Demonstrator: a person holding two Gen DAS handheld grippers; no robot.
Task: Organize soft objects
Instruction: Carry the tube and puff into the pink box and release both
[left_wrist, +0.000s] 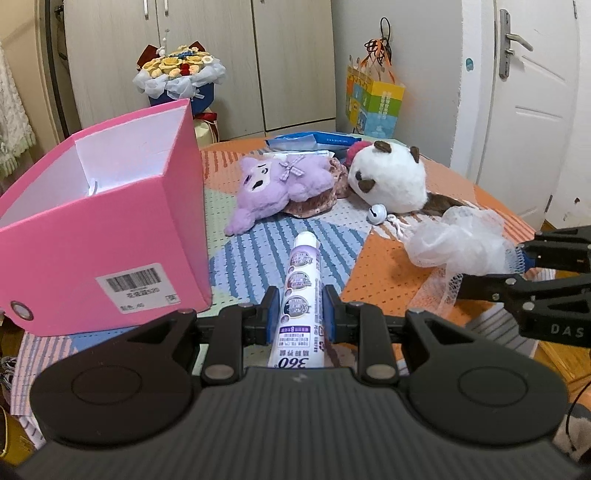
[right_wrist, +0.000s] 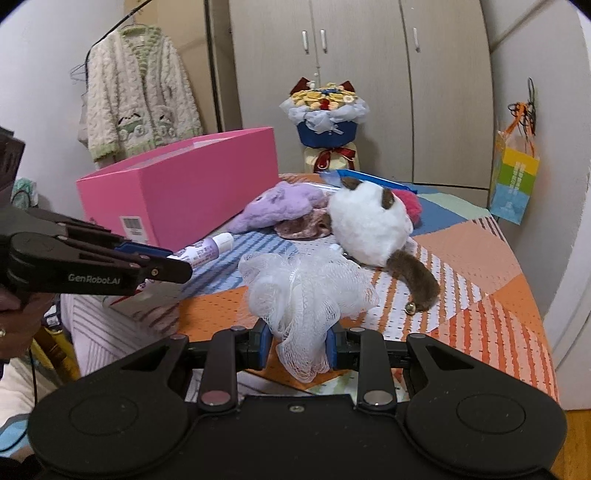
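My left gripper (left_wrist: 300, 314) is shut on a white and purple tube (left_wrist: 300, 291), which points forward above the table beside the open pink box (left_wrist: 110, 236). The same gripper (right_wrist: 162, 264) and tube (right_wrist: 207, 249) show at the left in the right wrist view. My right gripper (right_wrist: 298, 345) is shut on a white mesh bath sponge (right_wrist: 303, 288), lifted just over the mat; this sponge (left_wrist: 458, 243) and gripper (left_wrist: 517, 269) appear at the right in the left wrist view. A purple plush (left_wrist: 273, 184) and a white plush with brown ears (left_wrist: 388, 177) lie behind.
A patterned mat (left_wrist: 388, 266) covers the table. Blue packets (left_wrist: 314, 142) lie at the far edge, and a small bell (left_wrist: 376, 213) sits near the white plush. A flower bouquet (left_wrist: 181, 74), a hanging colourful bag (left_wrist: 373, 103), cupboards and a door stand beyond.
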